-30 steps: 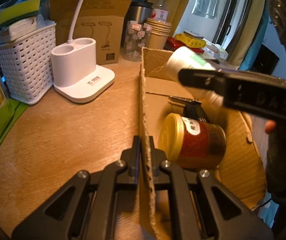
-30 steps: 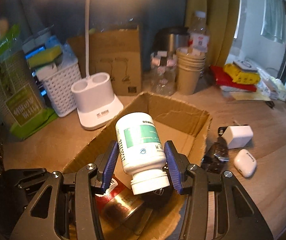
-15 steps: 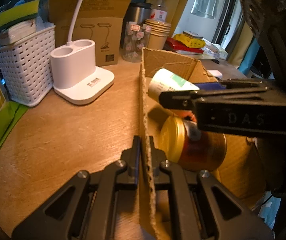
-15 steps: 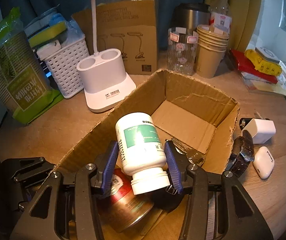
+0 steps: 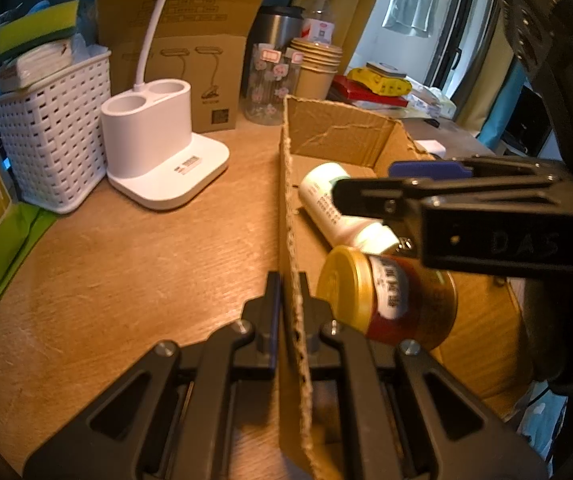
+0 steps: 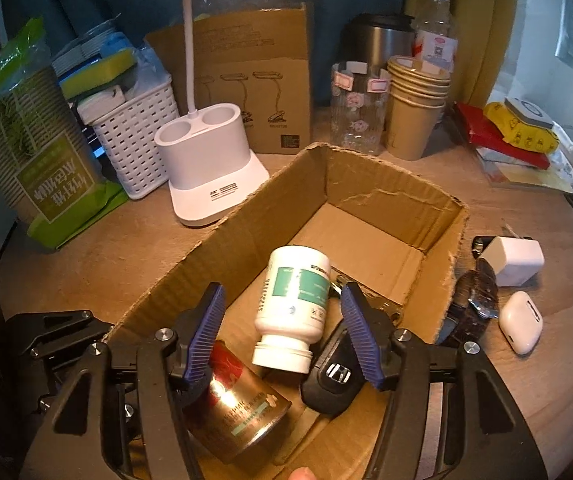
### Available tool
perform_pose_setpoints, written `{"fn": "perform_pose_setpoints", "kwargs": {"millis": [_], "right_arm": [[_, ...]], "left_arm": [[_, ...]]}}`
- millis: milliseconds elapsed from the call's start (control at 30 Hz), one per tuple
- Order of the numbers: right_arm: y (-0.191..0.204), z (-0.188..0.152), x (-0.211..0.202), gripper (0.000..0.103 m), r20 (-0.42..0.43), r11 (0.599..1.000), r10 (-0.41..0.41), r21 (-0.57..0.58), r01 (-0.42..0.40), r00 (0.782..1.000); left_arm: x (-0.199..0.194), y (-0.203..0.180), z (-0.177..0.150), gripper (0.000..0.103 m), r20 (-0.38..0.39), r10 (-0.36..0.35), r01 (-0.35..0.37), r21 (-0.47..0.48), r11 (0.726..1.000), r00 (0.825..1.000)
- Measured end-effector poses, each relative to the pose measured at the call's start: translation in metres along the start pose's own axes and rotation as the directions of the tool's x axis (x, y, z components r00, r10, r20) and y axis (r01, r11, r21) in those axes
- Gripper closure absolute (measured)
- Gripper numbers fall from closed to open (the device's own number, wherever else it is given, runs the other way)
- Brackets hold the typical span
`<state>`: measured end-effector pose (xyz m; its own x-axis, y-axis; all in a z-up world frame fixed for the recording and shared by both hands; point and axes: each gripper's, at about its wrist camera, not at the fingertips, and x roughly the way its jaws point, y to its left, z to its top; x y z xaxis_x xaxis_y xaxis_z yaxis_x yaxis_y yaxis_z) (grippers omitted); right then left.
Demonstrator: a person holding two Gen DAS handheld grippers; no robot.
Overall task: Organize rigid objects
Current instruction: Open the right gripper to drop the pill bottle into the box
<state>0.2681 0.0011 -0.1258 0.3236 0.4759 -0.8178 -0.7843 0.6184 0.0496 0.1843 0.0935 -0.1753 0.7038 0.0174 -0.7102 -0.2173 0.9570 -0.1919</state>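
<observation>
The right tool is wide open and holds nothing; its two blue pads stand apart on each side of the white pill bottle, and neither pad touches it. The bottle lies on its side inside the cardboard box, with its cap toward the tool and its green label facing up. Just below the left pad lies a round tin with a gold lid, also on its side in the box. Under the right pad there is a black car key, close beside the bottle cap.

The left tool is closed on the near side wall of the cardboard box; one finger is outside the wall and the other inside. Seen from this tool, the tin lies just to the right of the gripped wall, and the pill bottle is beyond it, partly hidden by the right tool.

On the worktop, to the right of the right tool and outside the box, are a white charger, a white earbud case and a watch. Ahead and to the left stands a white lamp base.
</observation>
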Motion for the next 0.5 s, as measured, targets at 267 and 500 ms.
{"fn": "perform_pose_setpoints", "kwargs": {"millis": [267,500], "right_arm": [[-0.013,-0.003,-0.030,0.040,0.076,0.998,-0.051,0.026,0.049,0.996],[-0.031,-0.007,-0.050,0.040,0.107,0.992,-0.106,0.073,0.098,0.989]], "left_arm": [[0.000,0.000,0.000,0.097,0.000,0.000,0.000,0.001,1.000,1.000],[0.001,0.000,0.001,0.097,0.003,0.003,-0.003,0.003,1.000,1.000]]}}
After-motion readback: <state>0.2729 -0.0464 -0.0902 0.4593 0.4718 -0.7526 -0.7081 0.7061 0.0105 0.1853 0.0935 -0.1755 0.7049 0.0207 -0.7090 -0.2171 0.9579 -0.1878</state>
